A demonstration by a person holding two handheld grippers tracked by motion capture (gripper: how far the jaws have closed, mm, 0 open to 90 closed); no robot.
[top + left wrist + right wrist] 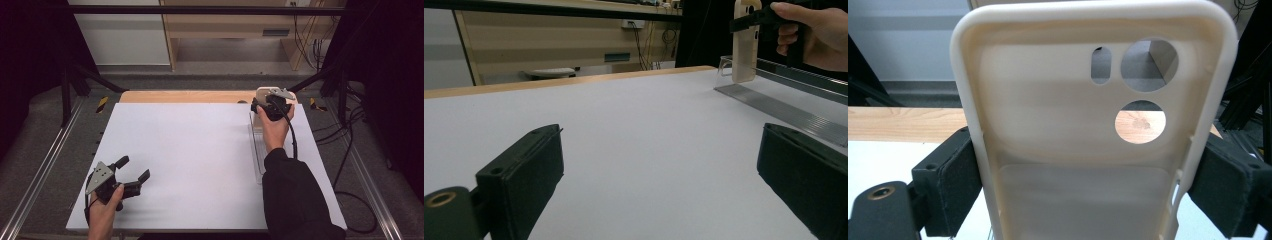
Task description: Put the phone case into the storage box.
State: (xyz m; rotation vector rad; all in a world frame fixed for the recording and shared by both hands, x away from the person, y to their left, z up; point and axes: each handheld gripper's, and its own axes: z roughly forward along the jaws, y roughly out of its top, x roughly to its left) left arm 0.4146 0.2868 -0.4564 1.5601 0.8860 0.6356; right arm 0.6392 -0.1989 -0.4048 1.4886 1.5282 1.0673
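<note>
high view: one cream phone case (266, 96) clamped upright in right gripper (270, 106); left gripper (134, 173) jaws apart, nothing held

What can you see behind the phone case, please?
Through the camera holes of the phone case, a wooden strip and grey floor show. The rest behind is covered. The right gripper holds its sides.

My left gripper (134, 175): at seven o'clock on the white table (200, 150), jaws spread, nothing between them.
My right gripper (267, 102): at two o'clock, by the far edge, on a cream phone case (263, 93).
Clear rack (257, 150): along the three o'clock edge, under my right sleeve (295, 195).
</note>
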